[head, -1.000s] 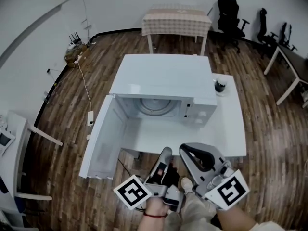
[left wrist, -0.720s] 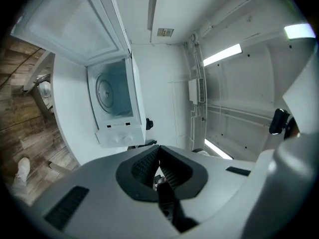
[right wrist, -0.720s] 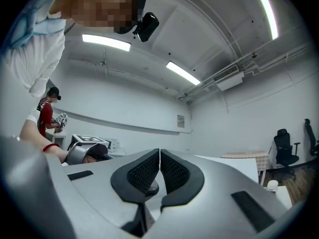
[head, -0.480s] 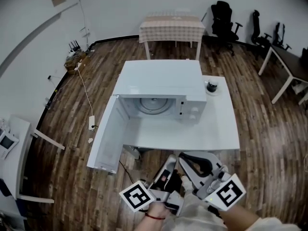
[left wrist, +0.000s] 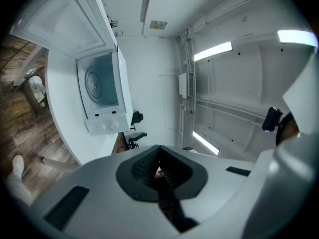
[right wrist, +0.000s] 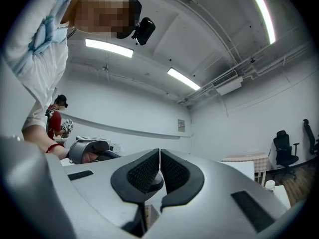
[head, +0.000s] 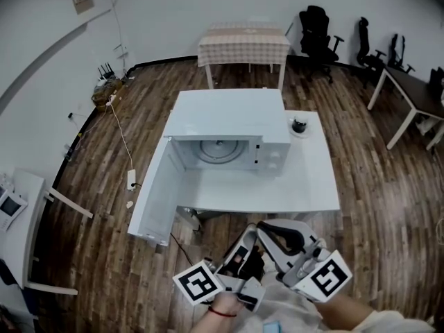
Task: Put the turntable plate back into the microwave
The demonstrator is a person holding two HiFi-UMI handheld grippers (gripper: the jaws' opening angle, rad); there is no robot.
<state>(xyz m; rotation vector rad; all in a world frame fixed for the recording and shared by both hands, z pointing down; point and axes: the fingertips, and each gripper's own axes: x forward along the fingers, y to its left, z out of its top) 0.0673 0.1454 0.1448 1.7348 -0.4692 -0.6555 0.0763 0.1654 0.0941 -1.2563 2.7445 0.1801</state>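
Observation:
The white microwave (head: 229, 120) stands on a white table (head: 305, 186) with its door (head: 156, 193) swung wide open to the left. The round glass turntable plate (head: 223, 150) lies flat inside the cavity; the left gripper view also shows the plate (left wrist: 94, 83). Both grippers hang close to my body, well short of the table's front edge. My left gripper (head: 244, 240) is shut with nothing in it, its jaws (left wrist: 158, 156) closed. My right gripper (head: 269, 229) is beside it, also shut and empty, the pads (right wrist: 159, 166) meeting.
A small dark cup on a saucer (head: 299, 125) sits on the table right of the microwave. A cable and power strip (head: 132, 179) lie on the wooden floor at the left. A checked table (head: 244, 44), office chairs (head: 316, 23) and a desk (head: 409, 89) stand further back.
Both grippers have drawn back from the table toward my body and risen a little. The microwave now looks farther off. The jaws stay shut.

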